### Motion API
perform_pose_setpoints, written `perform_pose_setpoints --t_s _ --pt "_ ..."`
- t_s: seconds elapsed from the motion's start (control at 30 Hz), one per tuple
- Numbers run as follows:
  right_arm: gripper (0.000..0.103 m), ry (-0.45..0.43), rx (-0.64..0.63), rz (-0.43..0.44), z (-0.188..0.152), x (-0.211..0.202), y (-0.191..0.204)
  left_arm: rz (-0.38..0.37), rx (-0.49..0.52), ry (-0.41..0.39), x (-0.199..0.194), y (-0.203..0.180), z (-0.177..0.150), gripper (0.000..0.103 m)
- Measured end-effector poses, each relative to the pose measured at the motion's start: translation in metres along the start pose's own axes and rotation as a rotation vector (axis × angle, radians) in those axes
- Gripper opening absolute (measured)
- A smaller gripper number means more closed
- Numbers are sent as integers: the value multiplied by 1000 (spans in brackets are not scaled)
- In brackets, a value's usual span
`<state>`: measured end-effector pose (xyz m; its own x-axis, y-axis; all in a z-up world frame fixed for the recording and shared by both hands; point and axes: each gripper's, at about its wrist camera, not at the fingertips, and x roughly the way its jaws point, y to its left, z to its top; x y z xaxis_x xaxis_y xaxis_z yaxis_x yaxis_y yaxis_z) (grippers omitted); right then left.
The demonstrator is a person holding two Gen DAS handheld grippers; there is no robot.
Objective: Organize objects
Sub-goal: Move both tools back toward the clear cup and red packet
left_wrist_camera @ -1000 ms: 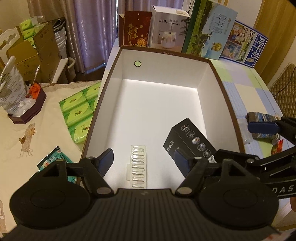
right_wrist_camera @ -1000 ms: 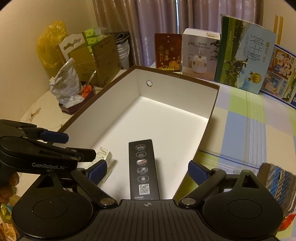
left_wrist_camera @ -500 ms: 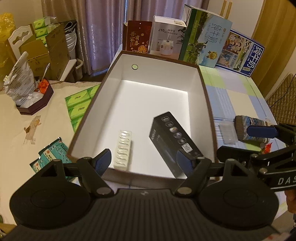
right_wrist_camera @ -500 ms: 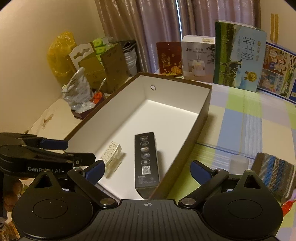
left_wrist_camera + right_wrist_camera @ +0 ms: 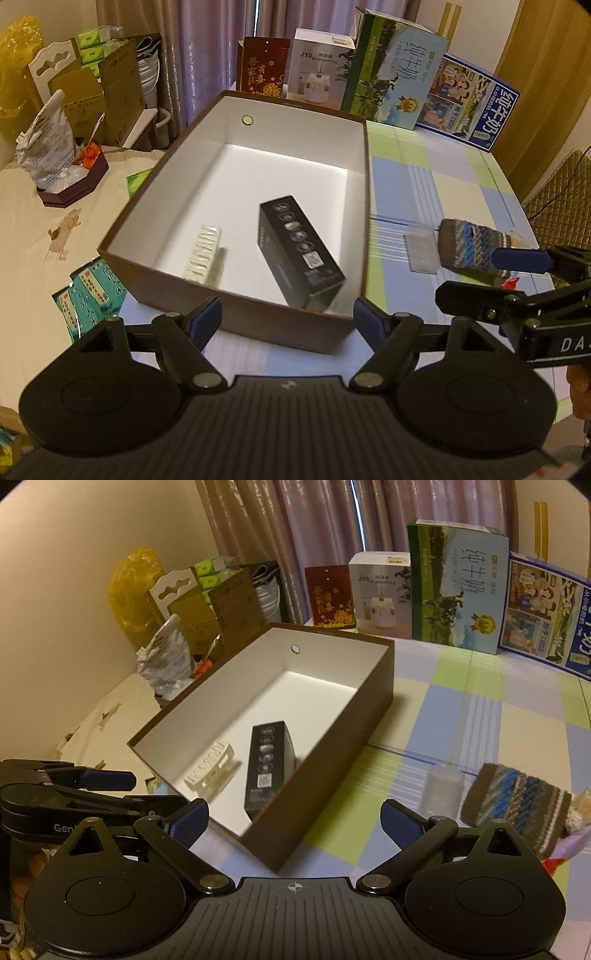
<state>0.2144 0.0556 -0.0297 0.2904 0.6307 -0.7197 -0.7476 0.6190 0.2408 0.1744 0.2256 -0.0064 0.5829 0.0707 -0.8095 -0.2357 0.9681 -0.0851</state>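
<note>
Two items already lie in the brown box (image 5: 236, 325) at centre frame: a black carton (image 5: 299, 251) and a white clip (image 5: 203, 253). My left gripper (image 5: 288, 319) and right gripper (image 5: 293, 818) hang spread, empty. Right of frame, the knitted pouch (image 5: 517, 805) looks soft and light; I'd pinch its middle.

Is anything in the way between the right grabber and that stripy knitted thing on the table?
Nothing visible is. The right gripper is open and empty, and the stripy knitted thing lies just past its right finger on the checked tablecloth. A small clear plastic piece sits beside it, not blocking.
</note>
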Motion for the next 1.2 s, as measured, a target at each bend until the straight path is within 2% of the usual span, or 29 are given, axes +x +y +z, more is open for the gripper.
perform_pose_setpoints --t_s 0.5,1.2 --pt "97 35 43 -20 -31 -35 -48 -39 45 43 2 -64 -19 76" --pt "97 -7 317 -215 -58 -93 -142 -198 214 76 39 -158 -9 76"
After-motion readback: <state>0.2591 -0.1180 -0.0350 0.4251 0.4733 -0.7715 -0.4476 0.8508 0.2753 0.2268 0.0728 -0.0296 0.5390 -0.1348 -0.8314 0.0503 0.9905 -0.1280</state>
